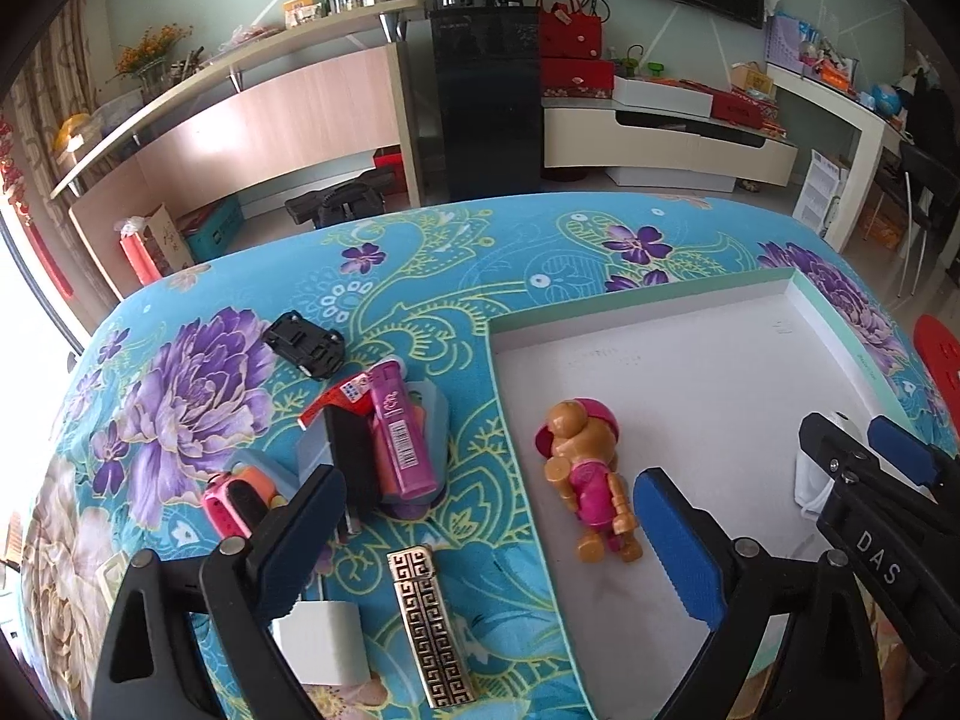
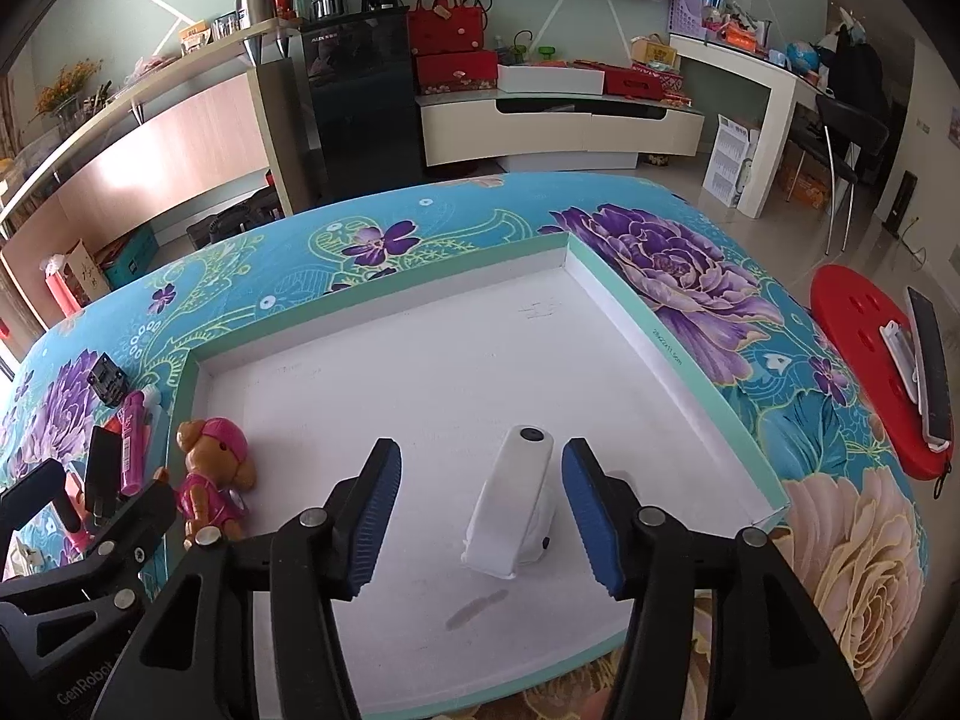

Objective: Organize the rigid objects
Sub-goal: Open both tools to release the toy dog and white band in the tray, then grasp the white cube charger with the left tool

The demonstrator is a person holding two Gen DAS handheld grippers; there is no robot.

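We see a big flat box point(image 2: 690, 360) with white inside and pale green walls, lying on a tabletop point(image 1: 420, 276) with a bright blue flower cloth. In the box lies a toy puppy point(image 1: 585, 474). It is brown and gold, with a pink hat and a pink vest, and it lies on its back near the left wall of the box. Our left claw point(image 1: 486, 516) is spread wide, with one blue pad over the cloth and the other over the box floor, and nothing is in it. The puppy lies between the pads but does not touch them. Also in the box is a white gadget point(image 2: 516, 498) with a dark round button at its far end. It is smooth and long, and it rests on a rounder white part. Our right claw point(image 2: 480, 516) is let go too: its blue pads stand on each side of the white gadget with a gap on both sides. On the cloth left of the box lie more things: a black toy car point(image 1: 306, 345), a shiny pink tube point(image 1: 399, 432) with a bar code, a black block point(image 1: 354, 462) just beside it, a small pink and black thing point(image 1: 231, 504), and a gold and black lighter point(image 1: 432, 624) with a maze pattern.
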